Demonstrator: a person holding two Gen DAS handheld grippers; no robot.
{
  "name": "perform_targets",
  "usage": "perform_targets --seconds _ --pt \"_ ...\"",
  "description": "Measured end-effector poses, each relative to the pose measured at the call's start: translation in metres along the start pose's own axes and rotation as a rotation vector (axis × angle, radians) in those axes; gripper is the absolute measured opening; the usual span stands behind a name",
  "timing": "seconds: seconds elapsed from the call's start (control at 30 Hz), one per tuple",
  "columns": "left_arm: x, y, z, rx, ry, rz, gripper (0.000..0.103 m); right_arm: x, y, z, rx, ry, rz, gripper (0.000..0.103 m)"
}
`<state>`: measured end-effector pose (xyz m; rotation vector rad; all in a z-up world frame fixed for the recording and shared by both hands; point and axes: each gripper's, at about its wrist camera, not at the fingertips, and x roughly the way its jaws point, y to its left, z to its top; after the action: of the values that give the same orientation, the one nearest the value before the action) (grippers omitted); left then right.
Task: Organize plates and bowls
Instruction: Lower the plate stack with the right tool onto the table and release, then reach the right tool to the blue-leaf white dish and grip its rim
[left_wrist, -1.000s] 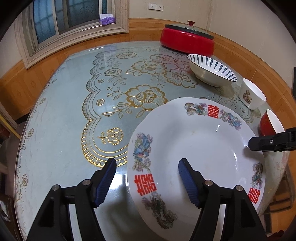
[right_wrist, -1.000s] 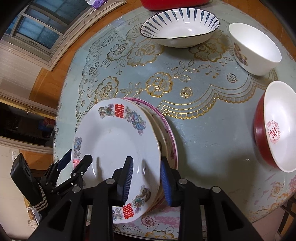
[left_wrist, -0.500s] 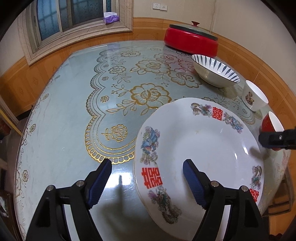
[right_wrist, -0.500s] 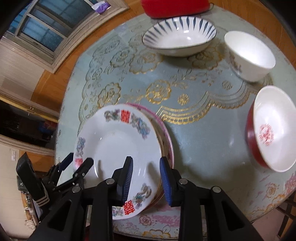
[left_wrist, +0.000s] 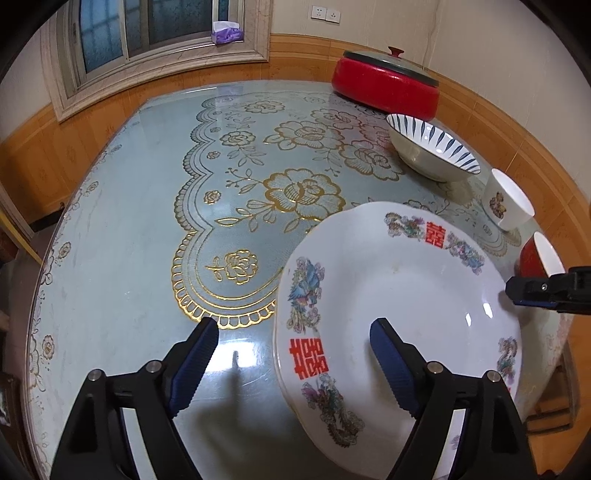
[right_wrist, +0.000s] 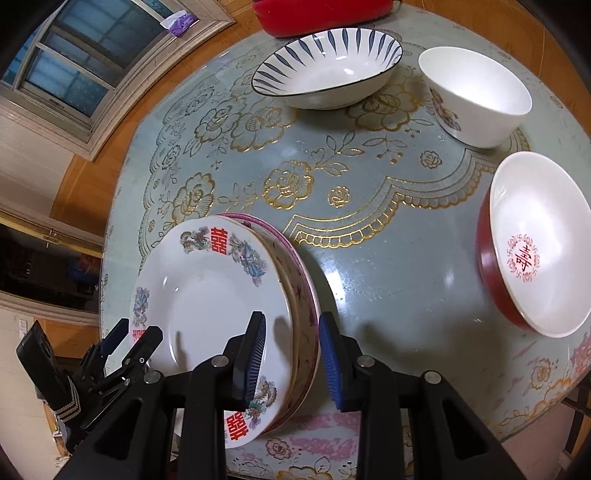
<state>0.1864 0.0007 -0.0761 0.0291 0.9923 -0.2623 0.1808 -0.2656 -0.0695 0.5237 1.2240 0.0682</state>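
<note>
The left claw (left_wrist: 291, 360) had just been opening off the wedding plate (left_wrist: 399, 295); the right claw (right_wrist: 291, 363) straddled the stack's rim, unclamped, best withdrawn gently.

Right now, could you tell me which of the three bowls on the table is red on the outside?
The shallow bowl nearest the table's right edge: red outside, white inside with a red emblem. The striped bowl and the deep bowl are white.
</note>
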Motion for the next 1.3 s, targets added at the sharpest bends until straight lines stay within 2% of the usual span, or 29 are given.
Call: perform_targets --seconds 0.17,0.43,0.57,0.73,0.87,0.97,1.03,1.13,1.3 --pt "-0.008 0.0 0.008 -0.021 -0.018 -0.035 0.094 -0.008 -0.002 0.0 0.008 -0.016 0.004 0.031" --pt "-0.018 -0.01 0.023 -0.004 -0.043 -0.085 0.097 -0.032 -0.018 -0.007 0.054 -0.066 0.004 0.031" --pt "-0.02 -0.018 0.031 0.003 -0.052 -0.131 0.098 -0.047 -0.033 -0.011 0.088 -0.101 -0.007 0.031" --pt "-0.033 -0.039 0.041 0.001 -0.073 -0.133 0.098 -0.068 -0.064 -0.01 0.106 -0.129 0.009 0.031" --pt "-0.044 -0.075 0.048 -0.003 -0.115 -0.13 0.1 -0.101 -0.096 0.007 0.069 -0.195 -0.034 0.031" --pt "-0.042 -0.11 0.054 -0.019 -0.113 -0.146 0.1 -0.117 -0.121 0.025 0.048 -0.208 -0.051 0.031" --pt "-0.038 -0.138 0.057 -0.015 -0.107 -0.157 0.1 -0.12 -0.138 0.038 0.03 -0.193 -0.045 0.031" --pt "-0.031 -0.182 0.061 0.019 -0.11 -0.162 0.1 -0.116 -0.161 0.057 -0.012 -0.155 -0.085 0.031" --pt "-0.003 -0.246 0.061 0.094 -0.055 -0.156 0.096 -0.094 -0.185 0.07 -0.084 -0.042 -0.105 0.031"
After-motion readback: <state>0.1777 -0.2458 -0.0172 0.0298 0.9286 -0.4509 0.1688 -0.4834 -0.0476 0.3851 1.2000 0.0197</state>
